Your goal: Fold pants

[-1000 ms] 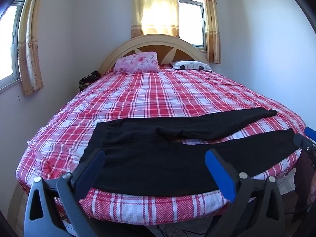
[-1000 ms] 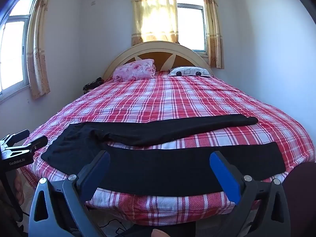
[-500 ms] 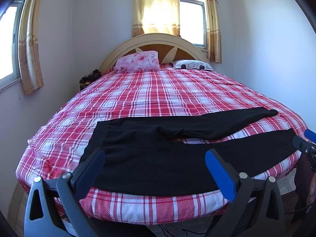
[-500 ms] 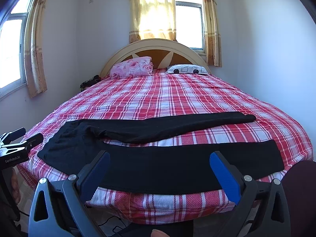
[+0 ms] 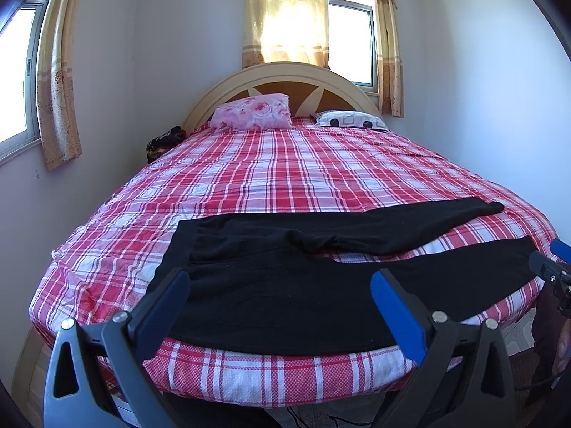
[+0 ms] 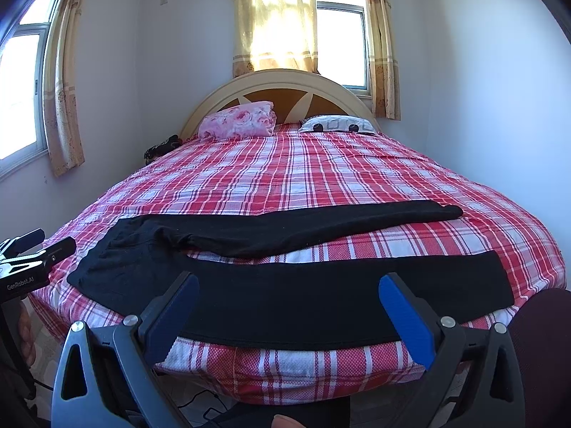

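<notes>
While the black pants (image 5: 285, 285) lie flat across the foot end of the bed (image 5: 303, 178), nothing on them has changed from 0.5 s or 1.0 s ago: waistband toward the left side of the bed, both legs running right, splayed in a V with plaid sheet showing between them. Near leg (image 6: 321, 296) sits along the bed's front edge; far leg (image 6: 321, 224) angles further up the bed, its cuff near the right edge. No fold made yet. Left claw (image 5: 278, 303) is spread wide, blue pads (image 5: 396, 317) apart, nothing between them; it hovers off the bed's front edge, aimed over the seat and waist area, not touching fabric. Right claw (image 6: 285, 310) is likewise spread wide and empty, off the front edge, aimed at mid near leg. Only difference from earlier frames is small camera drift: the left view framing is almost identical, and the right view has edged slightly, with the bed sitting a touch lower than 1.0 s ago. Each claw shows at the edge of the other's view: the right one at far right by the near cuff, the left one at far left by the waist. Further out: pink floral pillow (image 5: 251, 112) and white patterned pillow (image 5: 351, 120) against the arched headboard (image 5: 282, 75), dark bundle (image 5: 164, 142) beside the bed on the left, curtained windows (image 5: 285, 14) behind.
</notes>
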`<move>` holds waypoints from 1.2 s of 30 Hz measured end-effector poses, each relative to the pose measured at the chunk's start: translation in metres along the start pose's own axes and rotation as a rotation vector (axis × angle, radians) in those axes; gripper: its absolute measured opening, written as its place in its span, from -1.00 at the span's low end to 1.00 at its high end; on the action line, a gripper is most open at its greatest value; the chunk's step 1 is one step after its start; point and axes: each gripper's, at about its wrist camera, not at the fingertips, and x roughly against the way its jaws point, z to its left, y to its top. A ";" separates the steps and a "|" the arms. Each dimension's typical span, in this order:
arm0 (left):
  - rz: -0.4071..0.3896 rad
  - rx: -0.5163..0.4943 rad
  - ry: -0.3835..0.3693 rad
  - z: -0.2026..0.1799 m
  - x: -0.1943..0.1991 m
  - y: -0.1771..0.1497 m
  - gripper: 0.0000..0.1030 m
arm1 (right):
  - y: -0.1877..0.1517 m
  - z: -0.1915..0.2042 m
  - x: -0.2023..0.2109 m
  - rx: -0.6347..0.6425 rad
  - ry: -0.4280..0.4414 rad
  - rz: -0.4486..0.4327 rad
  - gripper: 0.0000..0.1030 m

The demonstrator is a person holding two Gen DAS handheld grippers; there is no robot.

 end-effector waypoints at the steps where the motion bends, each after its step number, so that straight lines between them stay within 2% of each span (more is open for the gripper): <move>1: -0.001 0.000 0.000 0.001 0.000 0.000 1.00 | 0.000 0.000 0.000 0.000 0.000 0.000 0.98; 36: 0.008 0.008 0.003 0.002 -0.002 -0.002 1.00 | -0.006 0.002 -0.006 0.006 -0.005 0.024 0.98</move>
